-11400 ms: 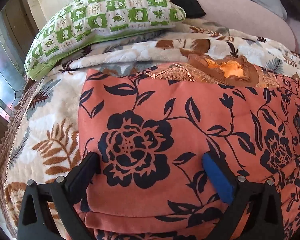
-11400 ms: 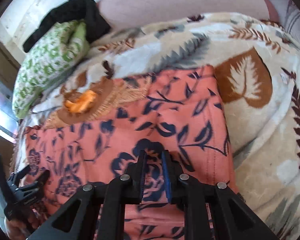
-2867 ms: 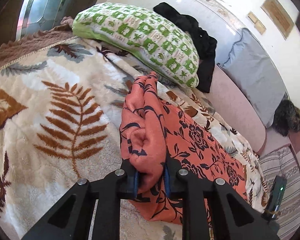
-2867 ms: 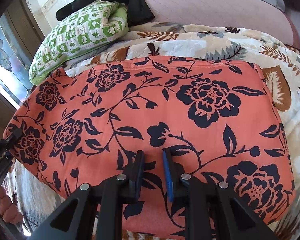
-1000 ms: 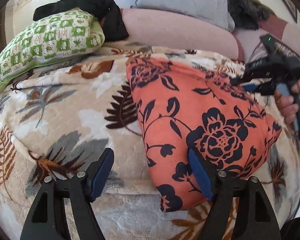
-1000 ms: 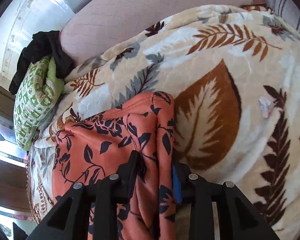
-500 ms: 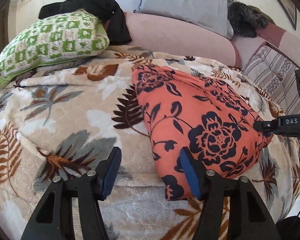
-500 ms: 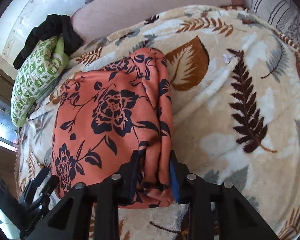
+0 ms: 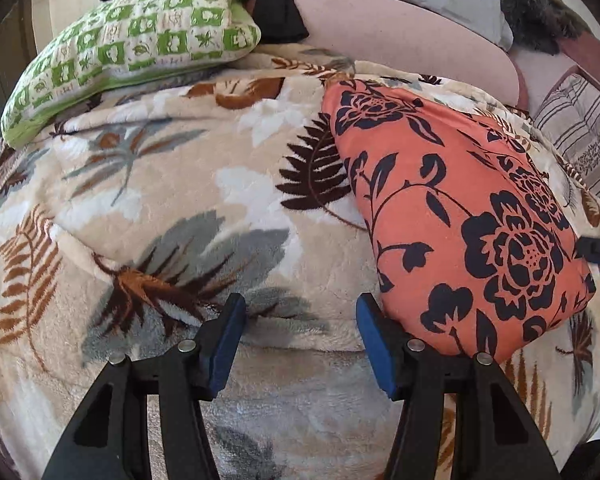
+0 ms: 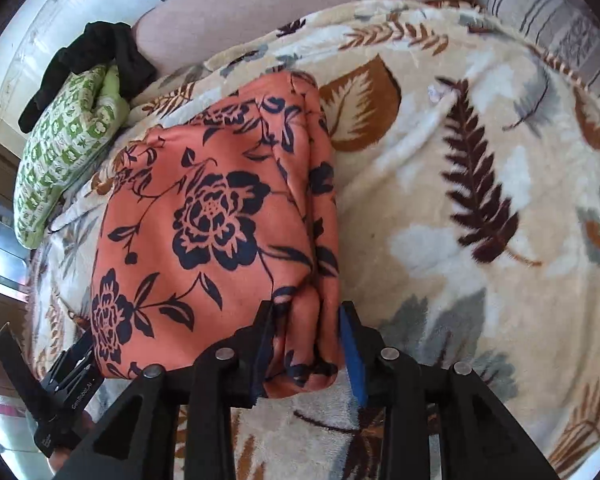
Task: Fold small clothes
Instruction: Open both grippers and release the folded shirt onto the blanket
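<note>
- We have the orange floral garment (image 10: pixel 204 220) lying folded into a compact packet on the leaf-print blanket (image 10: pixel 460 208), well below the green checked pillow (image 9: pixel 132 44).
- Our right gripper (image 10: pixel 306 344) straddles the thick folded edge nearest us; its jaws are opening, the cloth bundle between them and the right pad already clear of it.
- Our left gripper (image 9: pixel 300 340) stands half wide and empty just beside the packet's near corner, over bare blanket.
- To finish this release cleanly, we judge it best to widen fully before lifting, so no layer drags and unrolls.
</note>
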Tool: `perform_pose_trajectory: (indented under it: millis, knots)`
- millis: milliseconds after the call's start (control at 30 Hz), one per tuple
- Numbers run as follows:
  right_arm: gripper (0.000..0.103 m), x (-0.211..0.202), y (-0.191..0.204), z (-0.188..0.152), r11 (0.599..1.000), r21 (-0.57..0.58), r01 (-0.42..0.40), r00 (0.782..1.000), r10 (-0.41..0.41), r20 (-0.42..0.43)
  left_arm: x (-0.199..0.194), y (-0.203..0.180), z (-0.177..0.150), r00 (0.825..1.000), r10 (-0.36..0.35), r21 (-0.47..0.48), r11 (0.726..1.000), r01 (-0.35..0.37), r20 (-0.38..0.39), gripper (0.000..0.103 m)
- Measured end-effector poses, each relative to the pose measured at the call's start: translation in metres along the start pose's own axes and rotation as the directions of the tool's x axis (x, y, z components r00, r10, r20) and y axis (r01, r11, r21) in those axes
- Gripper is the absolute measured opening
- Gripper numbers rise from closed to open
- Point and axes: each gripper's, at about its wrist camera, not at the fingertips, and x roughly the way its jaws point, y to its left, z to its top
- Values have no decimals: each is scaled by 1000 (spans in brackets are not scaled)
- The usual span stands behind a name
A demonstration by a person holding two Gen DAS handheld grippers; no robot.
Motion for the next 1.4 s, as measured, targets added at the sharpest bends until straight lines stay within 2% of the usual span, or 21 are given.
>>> perform_pose_trajectory:
  millis: [67,100,133,167,233,267,300,333,367,467,567,667,800,867,900,967,1067,1133,1233,1300,1400]
  knots:
    - [36,-20,15,7,994,-56,94,990,-87,113,-3,3,1,1000,-12,-21,1000,12,1,58]
    - [36,-27,23,8,992,-76,101,982,-88,164,-7,7,2,999,-34,-51,998,35,12,58]
    - [36,-32,30,7,993,-91,69,979,-49,197,-12,11,4,998,-57,-79,995,59,32,59]
    - [36,-30,39,6,994,-111,16,981,6,193,-18,14,6,996,-69,-100,992,75,63,59]
    - [36,-8,58,3,983,-158,-98,990,112,80,-29,17,10,988,-77,-110,990,92,131,59]
    - [36,11,67,-3,975,-170,-143,990,144,-6,-33,16,12,983,-85,-106,989,103,160,60]
    - [36,33,75,-8,970,-185,-155,986,142,-82,-35,14,12,979,-98,-98,988,117,176,63]
    - [36,44,82,-13,966,-223,-129,990,112,-86,-33,10,12,978,-114,-86,988,130,176,71]
    - [36,42,88,-15,957,-269,-105,994,97,-44,-29,5,11,979,-127,-71,988,139,159,76]
    - [36,36,95,1,950,-297,-94,994,71,-86,-7,-14,5,988,-141,-27,989,143,60,79]
    - [36,25,101,26,962,-250,-110,994,105,-32,-6,-16,6,991,-119,-47,992,121,54,84]
    - [35,31,126,54,947,-251,-203,979,200,-39,-3,-12,7,991,-132,-64,989,134,35,90]
    - [29,76,169,82,925,-293,-240,968,208,-137,-4,-14,7,993,-111,-50,992,113,45,90]
    - [29,105,179,88,936,-287,-203,974,162,-162,-4,-17,8,994,-92,-30,995,93,58,90]
    - [27,115,182,95,944,-270,-188,978,155,-140,-4,-19,9,994,-90,-20,996,91,61,90]
    - [27,130,183,111,960,-227,-162,985,145,-92,-6,-20,9,994,-83,-9,996,84,71,90]
    - [27,135,176,120,965,-163,-204,978,193,-81,-5,-18,10,993,-97,-7,995,98,66,90]
    - [27,128,170,123,963,-159,-217,975,207,-77,-4,-18,10,993,-100,-10,995,101,62,90]
    - [27,93,143,119,965,-134,-225,972,231,33,-5,-20,10,994,-88,-3,996,88,68,91]
    - [27,73,125,114,974,-137,-180,976,194,101,-4,-20,10,994,-83,-3,997,83,69,91]
    - [27,66,96,108,986,-106,-131,983,143,116,-5,-22,9,994,-77,-6,997,78,72,91]
